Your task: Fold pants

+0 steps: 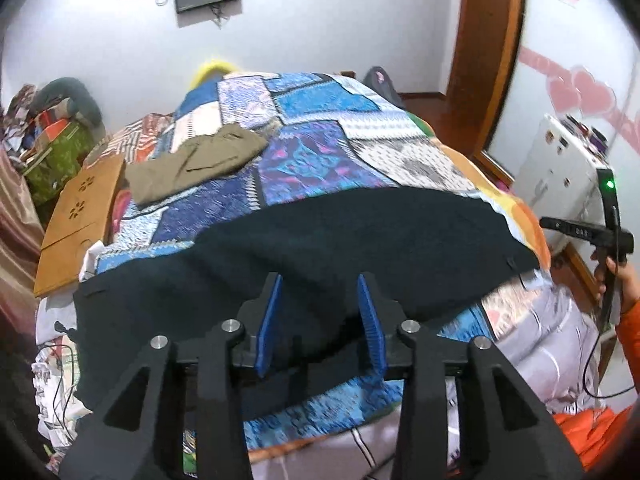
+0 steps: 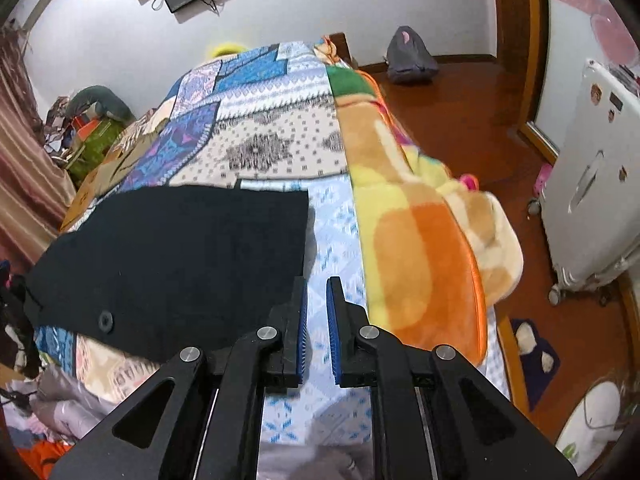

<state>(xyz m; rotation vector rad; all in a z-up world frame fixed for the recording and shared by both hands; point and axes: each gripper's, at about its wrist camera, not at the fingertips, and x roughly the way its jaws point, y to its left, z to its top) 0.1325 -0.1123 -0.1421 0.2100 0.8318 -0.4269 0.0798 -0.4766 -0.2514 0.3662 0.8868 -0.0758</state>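
Note:
A pair of black pants [image 1: 360,240] lies spread flat across the near end of the bed, on a patchwork bedspread [image 1: 320,128]. My left gripper [image 1: 319,286] hangs just above the pants' near edge. It is open, its blue pads are well apart, and no cloth is between them. In the right wrist view the black pants [image 2: 180,252] lie to the left, with a button [image 2: 105,320] near their front edge. My right gripper [image 2: 318,286] is shut over the pale blue sheet [image 2: 336,224], just right of the pants' right edge. Only a narrow slit shows between its pads, and they hold nothing.
Folded olive pants [image 1: 196,160] lie farther back on the bed beside a wooden lap desk [image 1: 80,216]. An orange and yellow blanket [image 2: 420,220] drapes over the bed's right side. A white suitcase [image 2: 592,200] and a grey backpack [image 2: 408,58] stand on the wooden floor. A hand in an orange sleeve [image 1: 624,280] shows at the right.

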